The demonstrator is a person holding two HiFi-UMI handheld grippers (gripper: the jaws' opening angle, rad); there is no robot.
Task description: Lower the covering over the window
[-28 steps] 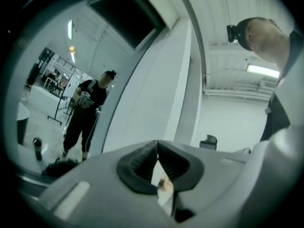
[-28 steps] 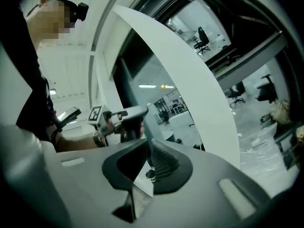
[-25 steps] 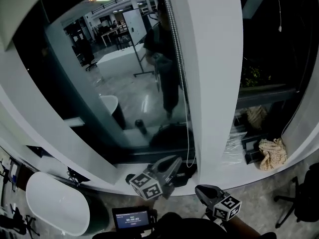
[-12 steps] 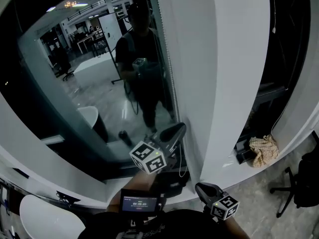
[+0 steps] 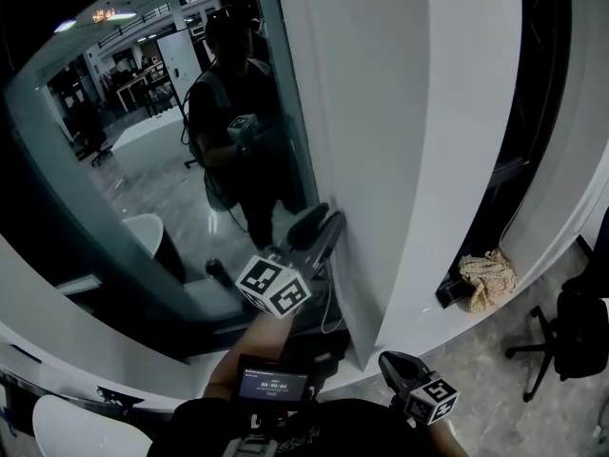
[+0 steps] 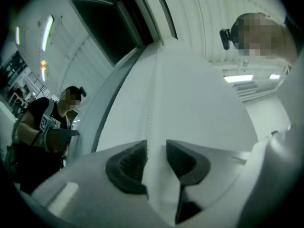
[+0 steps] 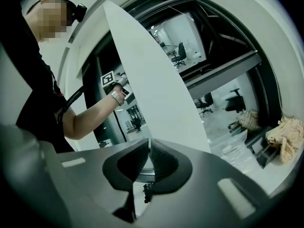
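The window (image 5: 124, 150) is dark glass that mirrors a person holding the grippers. A thin bead chain (image 5: 330, 305) hangs along the left edge of the white pillar (image 5: 409, 131). My left gripper (image 5: 322, 221) is raised against that edge. In the left gripper view its jaws (image 6: 156, 144) have just been opening, with a gap between the pads. The chain (image 6: 151, 103) runs up the pillar in line with that gap, and neither pad presses on it. My right gripper (image 5: 395, 365) stays low by the pillar's foot. Its jaws (image 7: 148, 148) are closed together, and I see nothing held.
A crumpled cloth (image 5: 485, 276) lies on the low sill right of the pillar. An office chair (image 5: 561, 327) stands at the far right. A white rounded tub (image 5: 67, 427) sits at the bottom left. A small screen (image 5: 274, 385) hangs on the person's chest.
The left gripper has risen from the sill up along the pillar's edge, and its jaws have parted. The right gripper has stayed low at the bottom of the view.
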